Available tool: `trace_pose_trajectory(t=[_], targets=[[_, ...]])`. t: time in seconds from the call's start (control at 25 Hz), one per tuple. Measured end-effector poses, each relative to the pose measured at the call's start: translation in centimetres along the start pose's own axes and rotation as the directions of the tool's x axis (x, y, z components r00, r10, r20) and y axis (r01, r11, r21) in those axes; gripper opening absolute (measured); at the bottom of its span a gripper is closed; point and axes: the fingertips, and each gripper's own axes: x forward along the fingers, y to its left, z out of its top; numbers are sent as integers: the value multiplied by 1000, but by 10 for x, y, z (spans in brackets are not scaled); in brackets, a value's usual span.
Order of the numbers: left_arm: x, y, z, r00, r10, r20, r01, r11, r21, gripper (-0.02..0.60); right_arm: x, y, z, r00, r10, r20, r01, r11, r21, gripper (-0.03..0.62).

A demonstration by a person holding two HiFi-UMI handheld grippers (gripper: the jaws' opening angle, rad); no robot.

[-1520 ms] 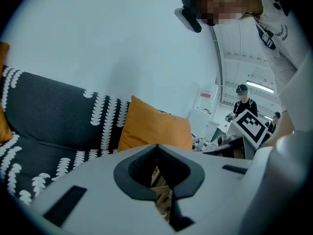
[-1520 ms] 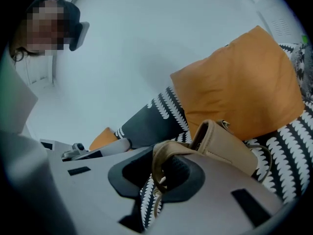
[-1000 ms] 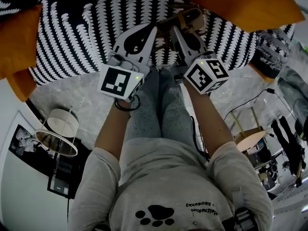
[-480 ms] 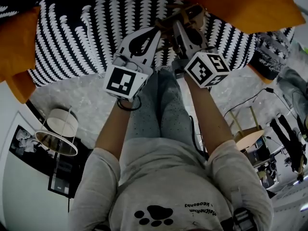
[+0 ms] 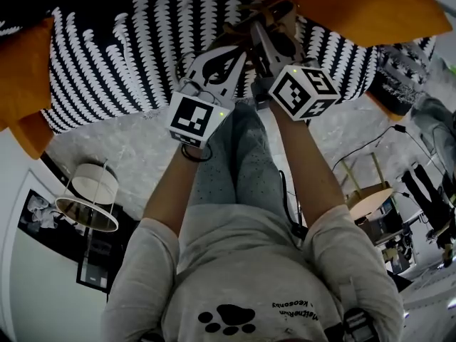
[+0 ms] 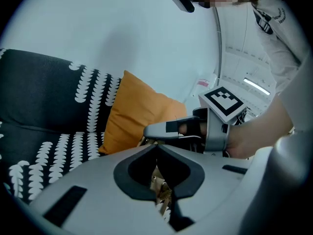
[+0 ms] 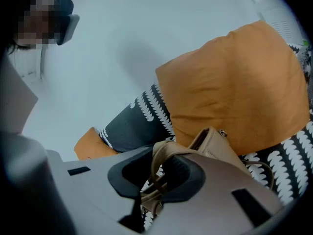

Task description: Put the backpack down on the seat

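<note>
Patterned sofa [image 5: 121,55] below. My right claw [image 5: 261,31] is clamped on the backpack [image 7: 222,151] handle, my left claw [image 5: 241,47] closed alongside. Step: lowering. Next: set it down, release.

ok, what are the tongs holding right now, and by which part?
The backpack, by its top strap: the right tongs pinch the loop. The left tongs look shut on a tan piece of it too.

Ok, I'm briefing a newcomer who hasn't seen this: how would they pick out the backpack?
Find the black sofa with white leaf-print fabric. In front of its orange fabric cushion is a small tan leather-look backpack, its straps pinched in the left tool and the right tool. It alone is tan and strapped; its neighbours are orange or patterned.
</note>
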Motion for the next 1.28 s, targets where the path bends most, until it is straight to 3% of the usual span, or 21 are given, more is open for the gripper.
trace_pose_trajectory(t=[0.32,0.56,0.76,0.96,1.12,1.28], targets=[[25,11,-16,997,-5,-71,3,1000,-20,20,15,-9,5,1000,22,-22,-22,999,26,74],[78,12,-62,992,3,-129,-6,1000,-25,20,15,-63,-11,999,33,-40,-31,998,59,74],[53,44,-58,993,26,-114,-28,1000,-11,20,30,-30,-17,998,45,-48,-43,998,46,74],[46,48,-55,994,34,-108,-34,999,-3,20,25,-22,-20,998,18,-61,-16,1000,24,75],[33,42,-35,995,53,-86,-53,999,5,20,9,-5,-14,997,-7,-71,6,1000,-11,120],[39,62,-55,993,61,-99,-62,998,-10,20,24,-20,-39,992,-67,-104,64,998,-26,153]])
